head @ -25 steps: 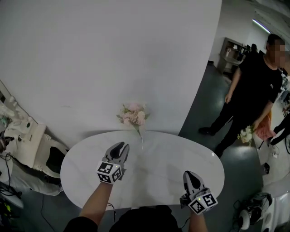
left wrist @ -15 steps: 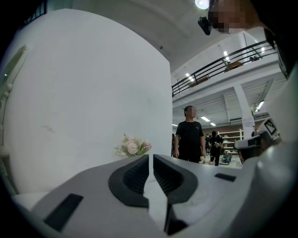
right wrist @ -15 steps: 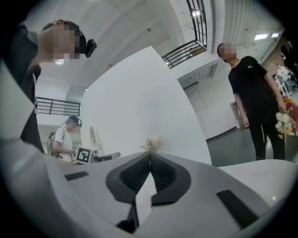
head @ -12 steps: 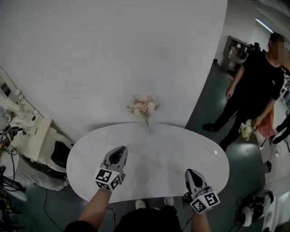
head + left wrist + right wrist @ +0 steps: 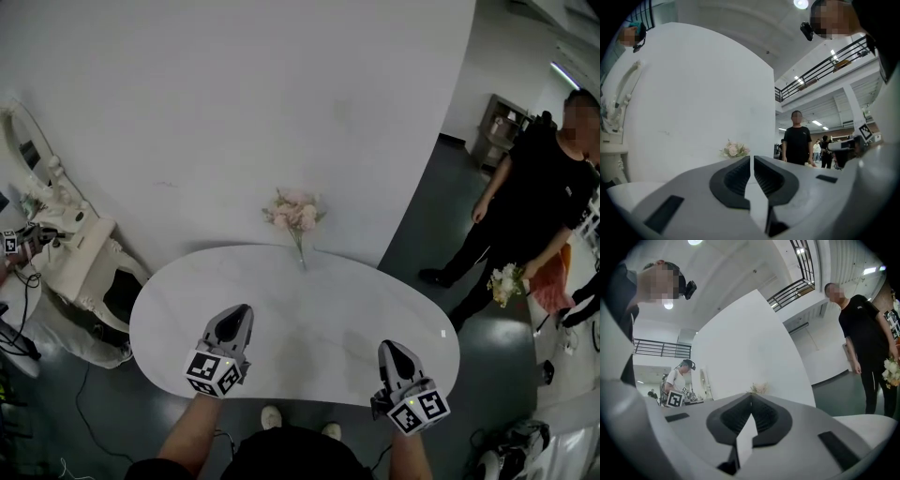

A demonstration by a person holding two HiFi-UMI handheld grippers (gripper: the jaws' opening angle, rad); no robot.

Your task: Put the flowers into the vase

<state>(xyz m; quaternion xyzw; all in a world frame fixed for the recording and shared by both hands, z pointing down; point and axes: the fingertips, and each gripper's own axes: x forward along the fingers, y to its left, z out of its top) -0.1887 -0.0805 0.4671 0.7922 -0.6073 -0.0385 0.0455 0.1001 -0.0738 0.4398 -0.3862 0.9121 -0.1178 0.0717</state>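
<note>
The left tongs (image 5: 243, 310) have just clenched on nothing and drawn back from the vase (image 5: 301, 259), which holds the flowers (image 5: 293, 212) at the far edge of the tabletop (image 5: 337, 314), while the right tongs (image 5: 389, 349) hang clenched and empty, so the task looks finished.

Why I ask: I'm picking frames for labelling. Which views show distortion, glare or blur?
Head view: even, soft light, the pink flower bouquet and white oval table sharp. Left gripper view: heavy fisheye with black corners, a round ceiling lamp blown out at the top edge. Right gripper view: same fisheye, the white curved wall bowed, a second ceiling lamp glaring.
</note>
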